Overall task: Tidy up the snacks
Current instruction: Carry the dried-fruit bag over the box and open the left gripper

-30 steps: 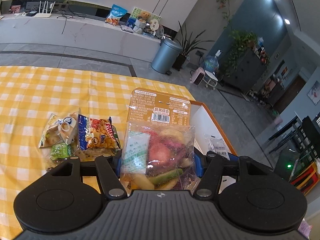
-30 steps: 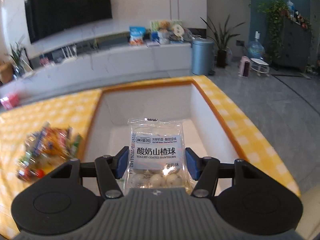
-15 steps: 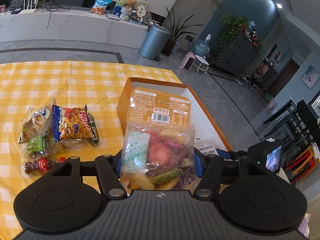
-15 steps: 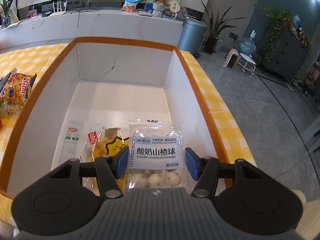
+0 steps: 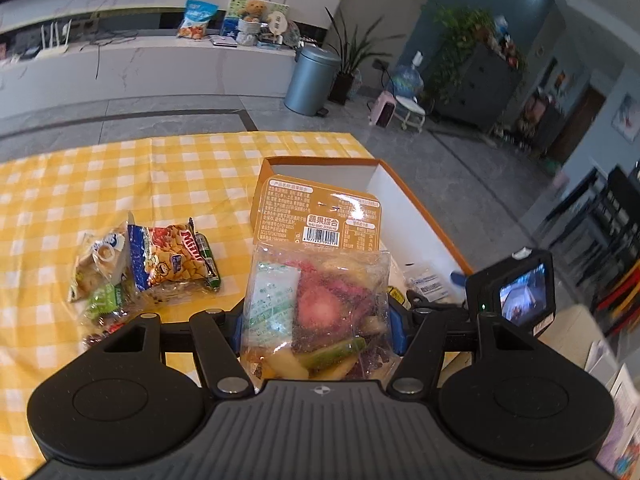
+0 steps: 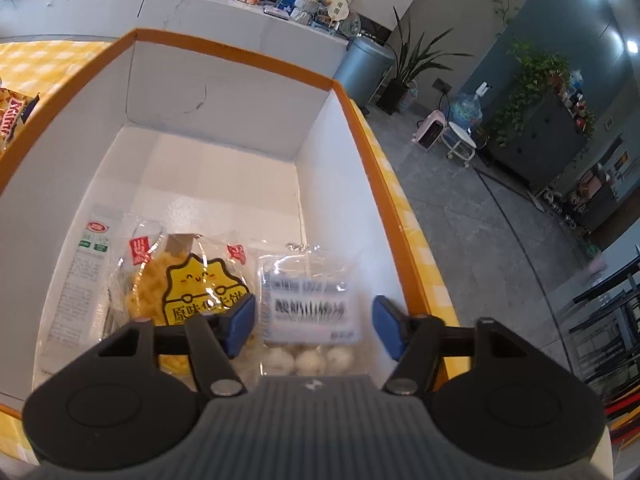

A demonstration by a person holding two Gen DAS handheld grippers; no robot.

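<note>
Blue-padded right claw (image 6: 314, 326) has just spread apart, its clear bag of white hawthorn balls (image 6: 310, 316) loose inside the orange-rimmed white box (image 6: 224, 80); left claw (image 5: 318, 320) clamps a clear dried-fruit packet (image 5: 318, 304).

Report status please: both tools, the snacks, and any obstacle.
Left tool shut on fruit-chip bag. Right tool just opened, hawthorn pack loose in box. No obstacle seen.

Our right gripper (image 6: 314, 326) sank into the box (image 6: 240, 92); its jaws just opened, releasing the hawthorn-ball packet (image 6: 310, 308).
</note>
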